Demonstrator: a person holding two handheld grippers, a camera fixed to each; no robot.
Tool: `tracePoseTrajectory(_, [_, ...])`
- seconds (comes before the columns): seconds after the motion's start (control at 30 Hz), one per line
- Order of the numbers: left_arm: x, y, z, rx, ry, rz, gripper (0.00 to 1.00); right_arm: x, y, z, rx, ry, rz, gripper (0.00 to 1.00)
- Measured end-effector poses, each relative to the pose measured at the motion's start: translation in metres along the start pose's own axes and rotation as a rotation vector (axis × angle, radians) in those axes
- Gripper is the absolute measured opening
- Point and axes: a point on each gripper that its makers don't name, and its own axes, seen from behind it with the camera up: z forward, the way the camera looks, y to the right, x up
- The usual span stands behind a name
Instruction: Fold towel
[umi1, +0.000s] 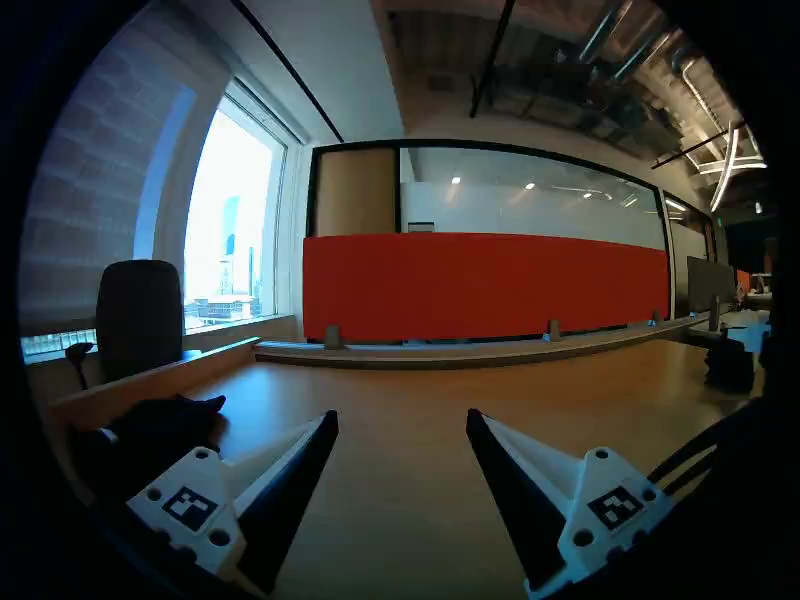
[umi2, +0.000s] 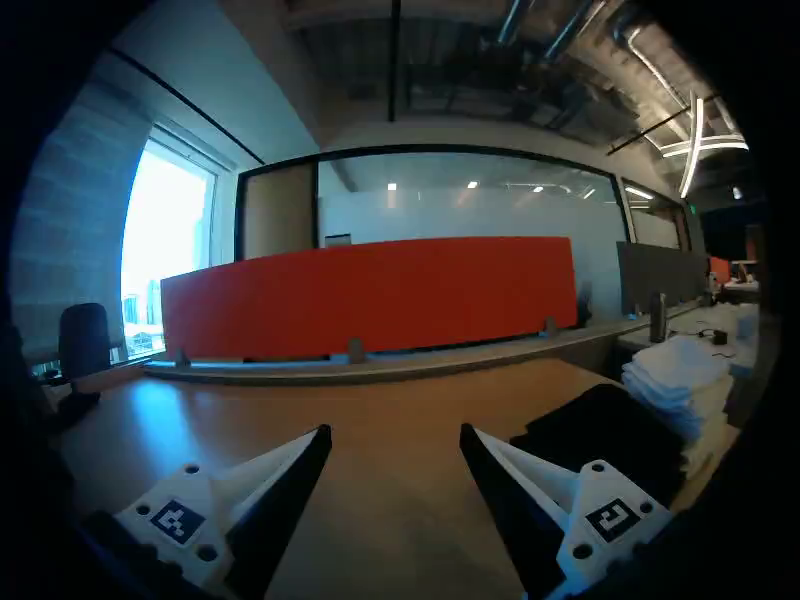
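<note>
- Open-plan office.
- Long wooden desk backed by a red divider screen.
- Black office chair beside a tall window, with city buildings outside.
- Behind the screen, a glass-walled room; on a farther desk, a monitor.
- Overhead, exposed ducts and strip lights.

On left gripper: two fingers, white plastic bodies, black wedge-shaped inner faces narrowing to sharp tips. Each white body carries black-and-white square marker, at 7 and 5 o'clock in left gripper view, small round screw holes around it. Black cables at 4 o'clock, thin, curved. On right gripper: same build, white bodies, black pointed wedges, one fiducial square per finger at 7 and 5 o'clock in right gripper view, dark round holes near each.
</note>
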Motion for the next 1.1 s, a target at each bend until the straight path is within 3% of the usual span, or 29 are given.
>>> tracePoseTrajectory(1.1, [0.0,0.0,0.0,0.0,0.0,0.0,0.95,-0.002,-0.019,-0.007,0.025,0.026,-0.083,0.99])
